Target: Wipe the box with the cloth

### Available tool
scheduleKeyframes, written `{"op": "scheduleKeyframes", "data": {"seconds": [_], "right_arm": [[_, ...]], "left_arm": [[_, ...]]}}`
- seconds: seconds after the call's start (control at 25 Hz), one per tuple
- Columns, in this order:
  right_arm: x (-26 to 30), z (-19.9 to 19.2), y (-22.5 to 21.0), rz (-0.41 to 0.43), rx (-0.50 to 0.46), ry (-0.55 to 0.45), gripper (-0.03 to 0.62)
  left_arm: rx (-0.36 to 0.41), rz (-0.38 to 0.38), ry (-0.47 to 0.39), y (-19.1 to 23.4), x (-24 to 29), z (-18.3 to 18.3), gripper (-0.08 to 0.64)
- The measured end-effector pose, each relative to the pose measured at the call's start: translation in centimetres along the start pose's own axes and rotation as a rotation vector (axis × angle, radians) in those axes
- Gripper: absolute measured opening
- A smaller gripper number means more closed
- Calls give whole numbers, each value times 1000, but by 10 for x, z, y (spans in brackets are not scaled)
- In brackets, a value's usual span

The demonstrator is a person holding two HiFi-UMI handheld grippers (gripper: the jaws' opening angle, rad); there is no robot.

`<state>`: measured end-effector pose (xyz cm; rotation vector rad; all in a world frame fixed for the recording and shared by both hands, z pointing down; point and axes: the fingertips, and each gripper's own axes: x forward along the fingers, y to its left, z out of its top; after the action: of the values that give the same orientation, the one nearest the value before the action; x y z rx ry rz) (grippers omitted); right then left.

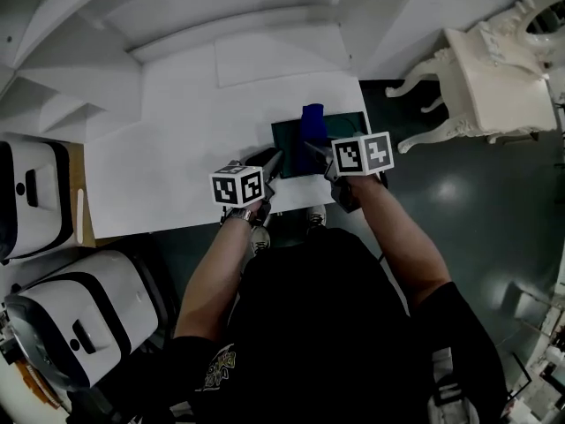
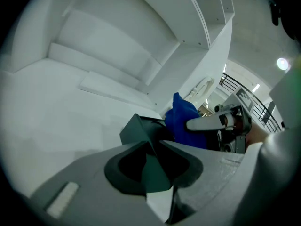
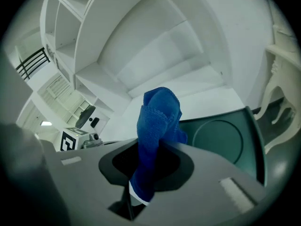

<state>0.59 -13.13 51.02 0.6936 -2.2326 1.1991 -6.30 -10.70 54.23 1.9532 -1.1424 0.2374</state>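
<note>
Left gripper (image 2: 155, 149) is in front of me, and its jaws are pressed in on a corner of the dark green box (image 2: 141, 128). A wedge of the box's green wall sits right between them. Just beyond that corner the blue cloth (image 2: 182, 119) stands up in a bunch over the box.

Over to the right gripper view: the right gripper (image 3: 155, 147) has its jaws pinched on the cloth (image 3: 160, 112). The cloth's lower end runs down between them and the rest sticks up in a folded clump. Behind and to the right of it lies the box (image 3: 221, 135), tilted in this view, with a round recess in its top face. I can't tell whether the cloth is touching that face.

From the head view, the box (image 1: 290, 144) sits on the white table (image 1: 177, 166), at the near right part close to the right edge. The cloth (image 1: 312, 120) rises above the box's far side. The left gripper (image 1: 272, 160) meets the box at its near left corner, and the right gripper (image 1: 318, 152) comes in over its near right side. The two marker cubes are side by side, with my forearms running back toward me.

A white carved-leg furniture piece (image 1: 494, 78) stands off to the right on the dark floor (image 1: 477, 201), well apart from the table.
</note>
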Motion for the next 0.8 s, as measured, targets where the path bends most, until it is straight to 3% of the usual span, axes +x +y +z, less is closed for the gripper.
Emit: {"op": "scheduleKeyframes", "data": {"seconds": [0.4, 0.8], "right_arm": [[56, 8, 22, 43, -129, 173, 98], [77, 6, 13, 43, -135, 235, 98]], "left_arm": [[-10, 24, -13, 0, 0, 1, 90], [-30, 50, -46, 2, -3, 2, 87]]}}
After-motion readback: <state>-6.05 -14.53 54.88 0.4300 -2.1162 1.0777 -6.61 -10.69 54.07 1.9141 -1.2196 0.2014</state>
